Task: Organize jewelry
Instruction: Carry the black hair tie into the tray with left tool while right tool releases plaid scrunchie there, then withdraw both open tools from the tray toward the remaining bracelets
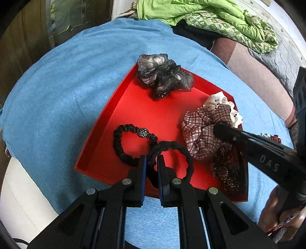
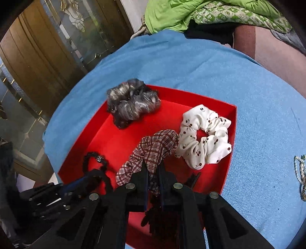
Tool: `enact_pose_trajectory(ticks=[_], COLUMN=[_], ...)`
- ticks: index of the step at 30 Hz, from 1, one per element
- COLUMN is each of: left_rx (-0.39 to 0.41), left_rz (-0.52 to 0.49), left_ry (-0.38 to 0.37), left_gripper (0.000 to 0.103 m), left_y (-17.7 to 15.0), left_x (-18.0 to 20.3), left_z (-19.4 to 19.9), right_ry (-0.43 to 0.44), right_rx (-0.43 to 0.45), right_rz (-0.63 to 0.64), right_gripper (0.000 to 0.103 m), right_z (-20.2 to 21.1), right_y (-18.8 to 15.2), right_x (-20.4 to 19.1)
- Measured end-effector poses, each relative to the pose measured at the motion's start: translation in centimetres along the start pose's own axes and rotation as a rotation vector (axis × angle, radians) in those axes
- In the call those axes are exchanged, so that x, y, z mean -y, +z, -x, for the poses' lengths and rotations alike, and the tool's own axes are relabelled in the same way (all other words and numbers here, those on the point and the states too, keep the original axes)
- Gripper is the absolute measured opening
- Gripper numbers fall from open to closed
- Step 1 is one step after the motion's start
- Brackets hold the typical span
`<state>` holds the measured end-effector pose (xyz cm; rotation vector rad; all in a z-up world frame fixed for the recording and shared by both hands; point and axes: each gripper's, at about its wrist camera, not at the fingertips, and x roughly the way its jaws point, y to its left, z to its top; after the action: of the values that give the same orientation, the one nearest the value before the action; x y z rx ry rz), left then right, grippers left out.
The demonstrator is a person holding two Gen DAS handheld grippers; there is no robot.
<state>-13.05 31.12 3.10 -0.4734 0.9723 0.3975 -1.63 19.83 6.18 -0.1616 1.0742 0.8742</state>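
A red tray (image 1: pixel 133 107) (image 2: pixel 227 153) lies on a blue cloth. My left gripper (image 1: pixel 152 159) is shut on a plain black hair tie (image 1: pixel 183 151) at the tray's near side. Beside it lies a black satin tie with a beaded charm (image 1: pixel 122 147). My right gripper (image 2: pixel 154 166) (image 1: pixel 220 127) is shut on a plaid scrunchie (image 2: pixel 153 149) (image 1: pixel 200 132) inside the tray. A white cherry-print scrunchie (image 2: pixel 204 138) (image 1: pixel 218 100) lies to its right. A grey sheer scrunchie (image 1: pixel 162 74) (image 2: pixel 132 101) sits at the far corner. A dark beaded clip (image 1: pixel 225 170) lies under my right gripper.
The blue cloth (image 1: pixel 67 86) (image 2: pixel 258 95) covers a round surface. A pearl necklace (image 2: pixel 300 172) lies on the cloth at the right. A small red piece (image 1: pixel 275 138) lies beyond the tray. Green bedding (image 1: pixel 210 17) is behind; a wooden glass door (image 2: pixel 47 57) is at the left.
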Motion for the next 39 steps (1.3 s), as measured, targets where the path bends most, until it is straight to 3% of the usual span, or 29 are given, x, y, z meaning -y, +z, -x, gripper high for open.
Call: enact_pose_trajectory(ticks=[4,8,9,24,33,39], left_rx=[0.012,0.049,0.062,0.128,0.145,0.104], left_rz=[0.011,0.018,0.018,-0.031,-0.139,-0.226], left_ry=[-0.011,-0.016,-0.013,0.013,-0.006,-0.042], left_gripper=[0.015,0.034,0.039,0.043,0.048,0.05], left_y=[0.1,0.3,0.4,-0.3,-1.4,-2.7], left_x=[-0.1,0.2,0.2,3.0,7.9,11.8], left_z=[0.7,2.0,2.5,6.3,8.0,7.4], right_ry=[-0.002,-0.012,-0.012,0.01,-0.042,-0.112], right_rx=[0.009,0.035,0.043,0.141,0.173,0.18], right_rz=[0.007,0.013,0.011,-0.059,-0.173,-0.29], right_gripper=[0.015,0.038,0.04,0.047,0.048,0.048], right_z=[0.4,1.2,1.5,8.4,12.5,15.1], right_y=[-0.1,0.0,0.0,-2.9,-8.2,-12.2], right_x=[-0.2,-0.5,-0.6,1.8,8.2,14.5])
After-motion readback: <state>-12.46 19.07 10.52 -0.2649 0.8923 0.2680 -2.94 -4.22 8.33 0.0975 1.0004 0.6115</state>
